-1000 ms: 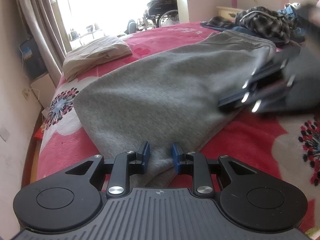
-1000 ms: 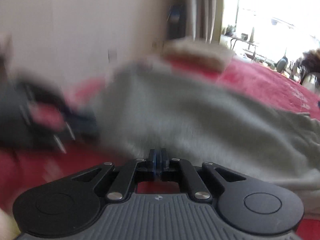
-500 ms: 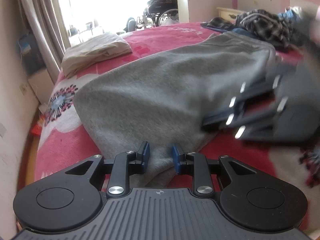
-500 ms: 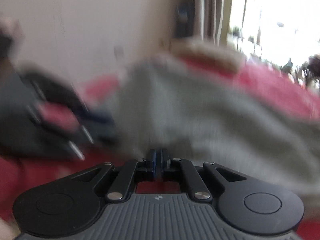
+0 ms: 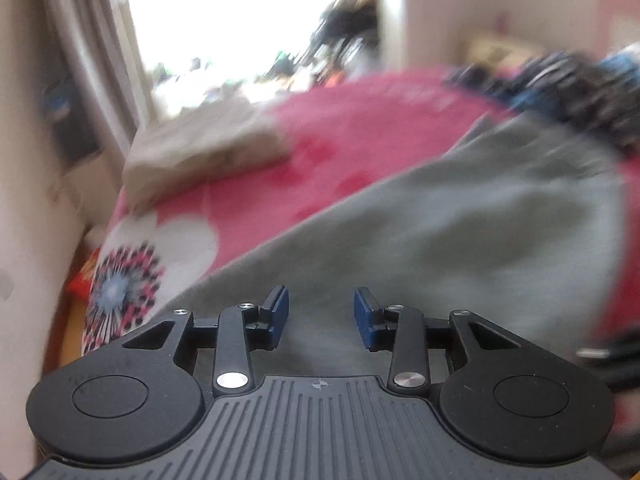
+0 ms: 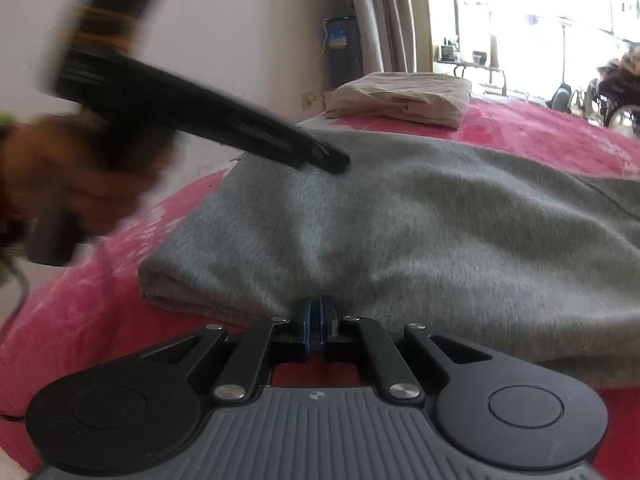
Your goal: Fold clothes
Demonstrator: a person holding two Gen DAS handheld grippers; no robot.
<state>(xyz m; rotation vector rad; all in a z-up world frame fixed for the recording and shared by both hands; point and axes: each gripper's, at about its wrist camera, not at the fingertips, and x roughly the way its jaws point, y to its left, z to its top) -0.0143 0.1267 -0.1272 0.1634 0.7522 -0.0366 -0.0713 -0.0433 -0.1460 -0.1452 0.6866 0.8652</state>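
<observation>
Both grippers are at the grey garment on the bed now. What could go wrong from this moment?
1. The right gripper is shut at the folded edge of the grey garment; pulling may drag the stacked layers apart.
2. The left gripper, jaws just opening with nothing clamped, sits over the cloth; closing here could pinch a wrinkle.
3. The garment could be pushed into the folded beige cloth nearby.

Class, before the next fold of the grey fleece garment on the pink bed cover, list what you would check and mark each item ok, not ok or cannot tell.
1. Right tongs shut at the near edge of the grey fleece garment: ok; whether cloth is pinched: cannot tell.
2. Left tongs, which have just been opening, are open with nothing gripped: ok.
3. Garment lies folded, layered edge at its left corner: ok.
4. Folded beige cloth stack sits apart from the garment: ok.
5. Pink flowered bed cover bare beside the garment: ok.
</observation>
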